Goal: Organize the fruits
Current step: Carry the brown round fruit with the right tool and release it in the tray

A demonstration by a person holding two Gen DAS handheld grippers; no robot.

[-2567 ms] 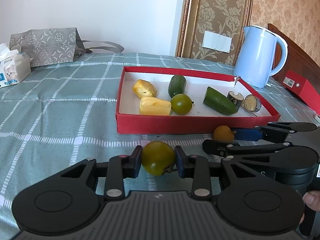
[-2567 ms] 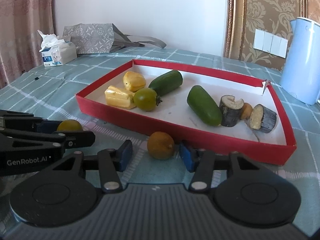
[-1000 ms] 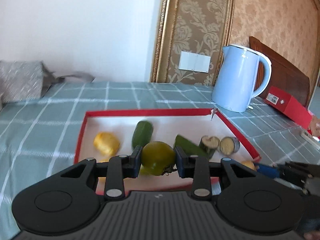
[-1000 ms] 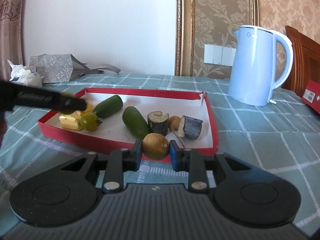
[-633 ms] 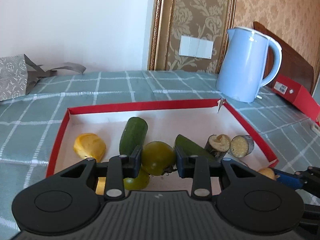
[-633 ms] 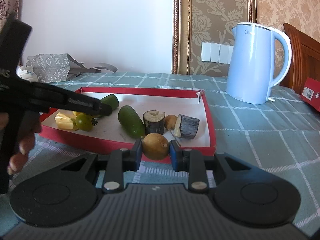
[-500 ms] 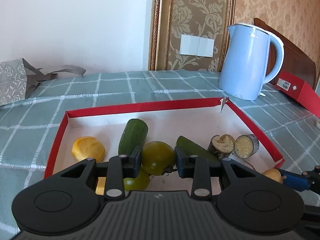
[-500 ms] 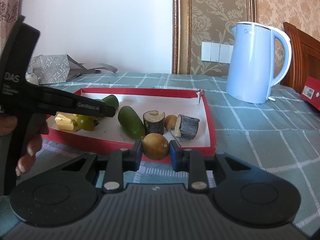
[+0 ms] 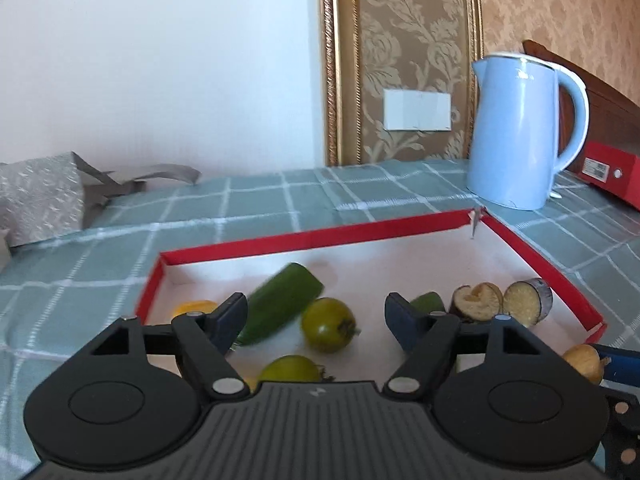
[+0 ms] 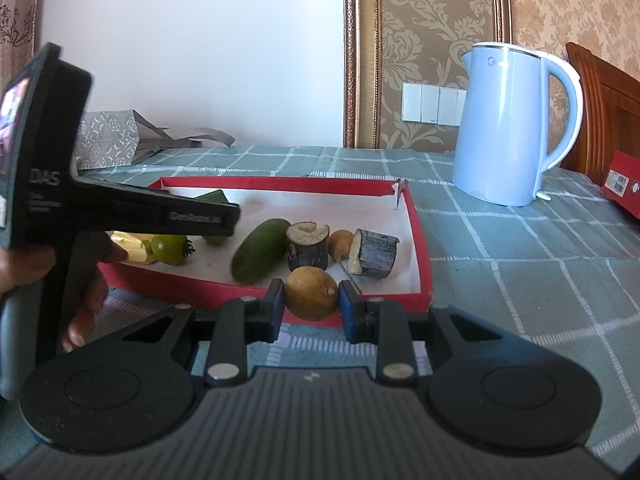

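The green tomato (image 9: 327, 324) sits free between the blue pads of the left hand-held gripper (image 9: 316, 322), whose jaws are spreading apart right now, neither pad touching it. It lies on the white floor of the red tray (image 9: 312, 238), near the tray's front edge, just beside a long green cucumber (image 9: 280, 308) that reaches back toward the far left corner. A second green tomato (image 9: 290, 368) peeks up at the very front, half hidden behind the gripper body. A yellow piece (image 9: 194, 306) shows at the left wall of the tray. Over toward the right wall, two cut eggplant pieces (image 9: 502, 304) stand side by side, with another green cucumber (image 9: 428, 302) just left of them.

Over to the right hand-held gripper (image 10: 311, 304): its pads are clamped on a small yellow-brown fruit (image 10: 311, 292), held just in front of the tray's near wall (image 10: 400, 302). In that view a person's hand (image 10: 86, 300) grips the left tool's handle at the left edge.

Beyond the tray, on the green checked counter (image 9: 360, 188), a pale blue kettle (image 9: 520, 132) stands near the far right corner, a red box (image 9: 608, 176) beside it. A grey patterned bag (image 9: 40, 196) lies at the far left.
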